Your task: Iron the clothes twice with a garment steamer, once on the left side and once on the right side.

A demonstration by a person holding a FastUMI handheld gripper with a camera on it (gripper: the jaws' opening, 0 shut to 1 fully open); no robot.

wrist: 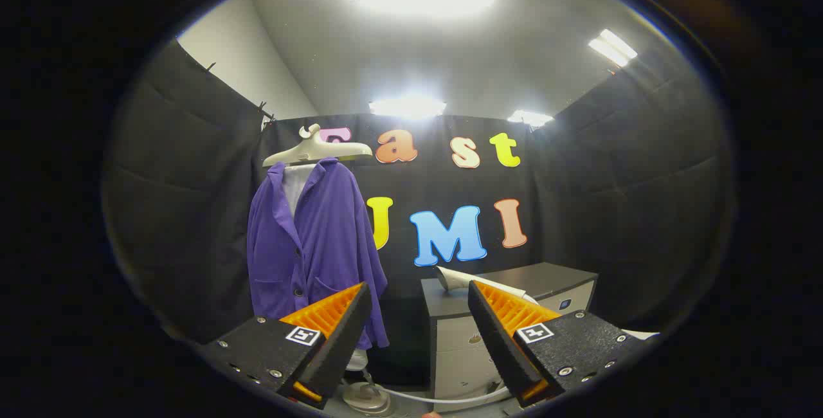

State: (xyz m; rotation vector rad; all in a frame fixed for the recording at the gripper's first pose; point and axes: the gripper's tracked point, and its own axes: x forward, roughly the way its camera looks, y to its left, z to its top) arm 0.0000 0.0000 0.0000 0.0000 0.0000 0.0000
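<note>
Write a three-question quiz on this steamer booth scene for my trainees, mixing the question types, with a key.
1. True or false: the gripper has its jaws open with nothing between them.
2. Where does the white steamer head lie? A) on the grey cabinet B) on the floor C) on the hanger
3. Fill in: the purple jacket hangs to the ____ of the cabinet.

Key: 1 true; 2 A; 3 left
</note>
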